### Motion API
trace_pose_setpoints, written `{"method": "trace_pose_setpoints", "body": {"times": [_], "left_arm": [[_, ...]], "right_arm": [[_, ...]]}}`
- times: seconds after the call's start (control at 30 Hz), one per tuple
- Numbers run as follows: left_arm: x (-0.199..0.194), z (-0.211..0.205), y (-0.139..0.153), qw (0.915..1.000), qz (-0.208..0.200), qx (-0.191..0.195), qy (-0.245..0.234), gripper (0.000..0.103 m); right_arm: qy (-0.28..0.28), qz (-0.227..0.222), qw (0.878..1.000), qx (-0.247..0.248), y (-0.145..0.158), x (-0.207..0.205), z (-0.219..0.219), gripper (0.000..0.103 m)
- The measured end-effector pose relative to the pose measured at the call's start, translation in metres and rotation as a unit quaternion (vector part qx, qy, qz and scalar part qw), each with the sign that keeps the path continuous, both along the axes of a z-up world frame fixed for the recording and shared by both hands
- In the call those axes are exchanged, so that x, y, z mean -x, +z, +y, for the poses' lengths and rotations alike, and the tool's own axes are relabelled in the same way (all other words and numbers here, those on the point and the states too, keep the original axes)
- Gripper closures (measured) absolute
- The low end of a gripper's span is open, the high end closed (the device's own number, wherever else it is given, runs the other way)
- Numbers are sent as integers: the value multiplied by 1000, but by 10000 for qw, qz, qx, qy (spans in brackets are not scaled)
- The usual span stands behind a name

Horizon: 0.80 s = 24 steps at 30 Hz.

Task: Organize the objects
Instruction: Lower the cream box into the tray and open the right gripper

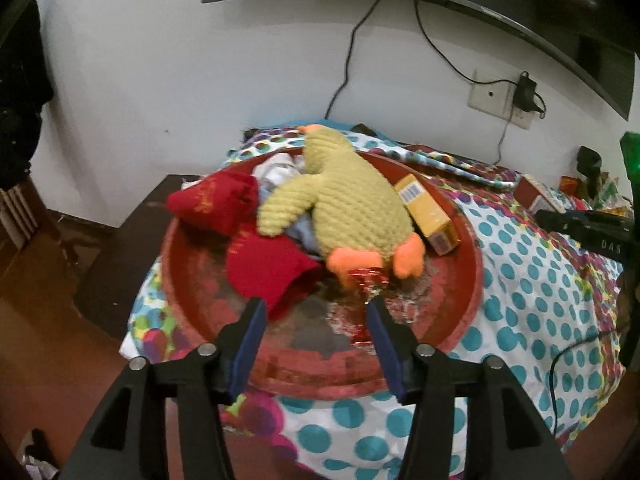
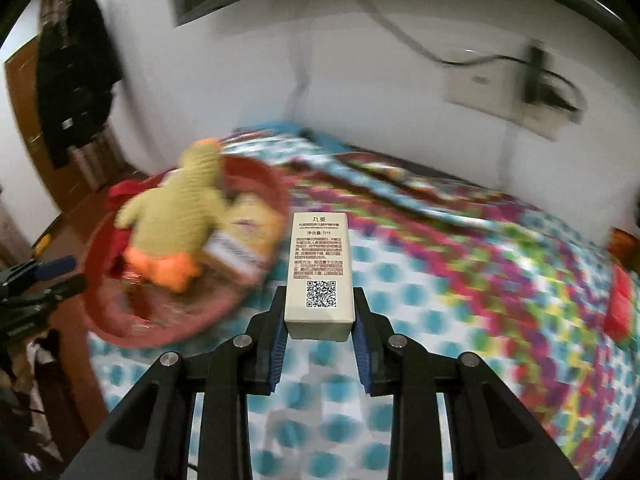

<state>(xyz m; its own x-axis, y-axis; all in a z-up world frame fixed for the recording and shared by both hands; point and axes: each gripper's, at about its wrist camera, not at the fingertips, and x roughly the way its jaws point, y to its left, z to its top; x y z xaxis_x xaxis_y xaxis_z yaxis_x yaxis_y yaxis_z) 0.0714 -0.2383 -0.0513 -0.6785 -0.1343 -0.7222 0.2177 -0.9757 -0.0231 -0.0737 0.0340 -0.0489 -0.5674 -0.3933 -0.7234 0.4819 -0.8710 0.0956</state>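
We see a round red tray with a scuffed, worn floor sitting on the polka-dot cloth. Inside it: a knitted yellow plush duck with orange feet lying across the middle, a red fabric pouch at far left, a second red cloth nearer, pale crumpled fabric behind the duck, an orange-yellow carton with a barcode against the right wall, and a crinkly red foil wrapper near the duck's feet.

Our left gripper hovers over the tray's near rim, blue-padded jaws spread, nothing between them.

Our right gripper is clamped on a smooth white rectangular box printed with text and a QR code, held upright above the cloth just right of the tray. Background there is motion-blurred.

Another red carton lies on the cloth at far right.
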Motion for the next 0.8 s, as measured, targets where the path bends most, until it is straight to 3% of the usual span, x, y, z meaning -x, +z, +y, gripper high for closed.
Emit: {"method": "trace_pose_setpoints", "body": {"times": [0.17,0.37,0.73,0.8], "left_arm": [[-1,-8,-2,9999,-123,-44,78,47],[4,-12,-2,9996,-190,-24,193,45],[9,-22,-2,9980,-360,-122,510,44],[9,-23,-4,9974,-422,-141,564,44]], "right_arm": [[317,-42,9995,-67,-8,-6,-69,76],[425,-27,9987,-284,-20,-9,-117,76],[386,-167,9974,-589,-34,-12,-137,72],[374,-144,9972,-628,-33,-13,-139,66]]}}
